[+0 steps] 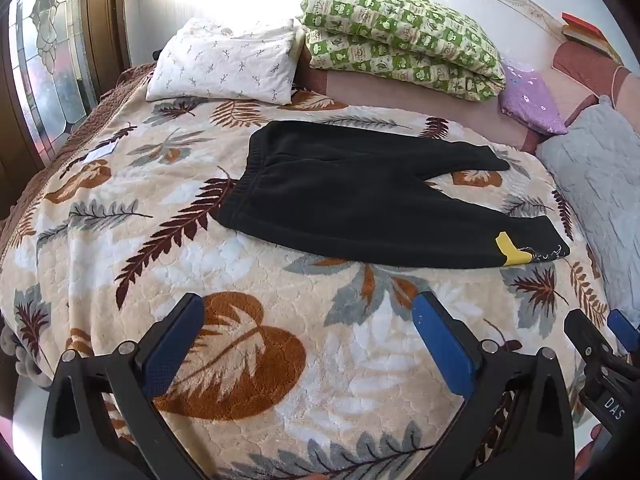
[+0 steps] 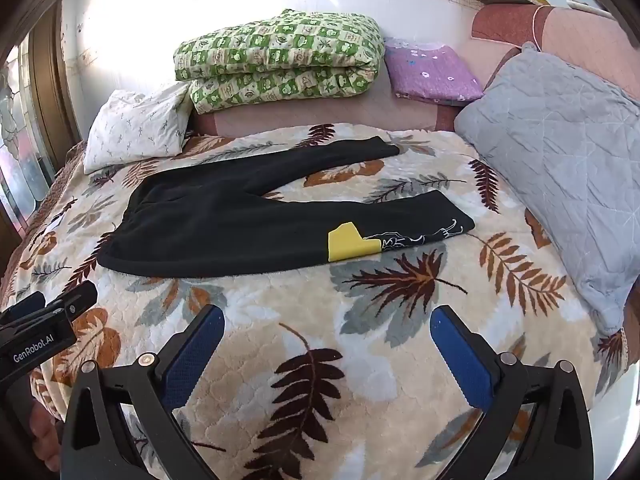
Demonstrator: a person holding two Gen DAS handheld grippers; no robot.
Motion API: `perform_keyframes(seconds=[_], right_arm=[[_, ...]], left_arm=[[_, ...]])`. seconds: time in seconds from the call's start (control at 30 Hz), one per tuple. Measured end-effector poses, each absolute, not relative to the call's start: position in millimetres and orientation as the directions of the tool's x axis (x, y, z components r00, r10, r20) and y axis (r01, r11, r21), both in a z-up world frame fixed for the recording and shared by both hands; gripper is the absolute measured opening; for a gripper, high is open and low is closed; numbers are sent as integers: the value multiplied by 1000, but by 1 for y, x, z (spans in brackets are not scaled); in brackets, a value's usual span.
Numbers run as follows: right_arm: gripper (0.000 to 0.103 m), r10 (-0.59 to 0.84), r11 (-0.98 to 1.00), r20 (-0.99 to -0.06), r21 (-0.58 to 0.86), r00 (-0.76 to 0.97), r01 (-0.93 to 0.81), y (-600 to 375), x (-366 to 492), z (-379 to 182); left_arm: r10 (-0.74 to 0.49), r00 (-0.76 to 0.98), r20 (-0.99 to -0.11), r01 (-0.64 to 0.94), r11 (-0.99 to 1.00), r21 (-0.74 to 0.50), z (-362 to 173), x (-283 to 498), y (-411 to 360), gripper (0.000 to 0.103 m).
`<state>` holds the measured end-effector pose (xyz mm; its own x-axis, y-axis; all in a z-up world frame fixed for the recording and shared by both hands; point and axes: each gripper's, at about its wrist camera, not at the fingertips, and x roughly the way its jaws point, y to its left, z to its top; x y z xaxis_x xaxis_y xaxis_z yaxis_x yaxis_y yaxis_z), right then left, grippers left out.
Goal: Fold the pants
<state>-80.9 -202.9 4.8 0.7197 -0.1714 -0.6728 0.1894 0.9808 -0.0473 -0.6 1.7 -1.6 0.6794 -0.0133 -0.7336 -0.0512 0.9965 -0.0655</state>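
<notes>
Black fleecy pants (image 1: 360,200) lie flat mid-frame on the bed, waistband w/ ribbed elastic toward the left, both legs splayed out to the right in a V. The nearer leg has a yellow patch (image 2: 350,242) and some white line print by the cuff. Under them there's a plush quilted blanket (image 1: 248,280), cream w/ brown and grey leaf shapes, pretty fuzzy texture.

Left gripper (image 1: 308,344) sits at the bottom of its frame, blue-padded fingers spread wide, nothing btwn them, just over blanket. Right gripper (image 2: 328,350) same deal: fingers wide apart, empty, well short of the pants.

Upper part of frame: white pillow w/ small sprig print (image 1: 224,64), a folded green checked quilt (image 1: 400,48), a purple floral cushion (image 2: 432,72), and a grey quilted pillow (image 2: 560,160) at right. Leaded glass door (image 1: 44,60) upper left, white wall behind.
</notes>
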Motion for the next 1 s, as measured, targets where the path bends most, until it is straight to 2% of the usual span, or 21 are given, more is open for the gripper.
perform_keyframes(seconds=[1.0], right_arm=[[103, -182, 976, -673, -34, 717, 215, -219, -84, 0]], left_arm=[[17, 649, -760, -72, 997, -39, -11, 4, 4, 103]])
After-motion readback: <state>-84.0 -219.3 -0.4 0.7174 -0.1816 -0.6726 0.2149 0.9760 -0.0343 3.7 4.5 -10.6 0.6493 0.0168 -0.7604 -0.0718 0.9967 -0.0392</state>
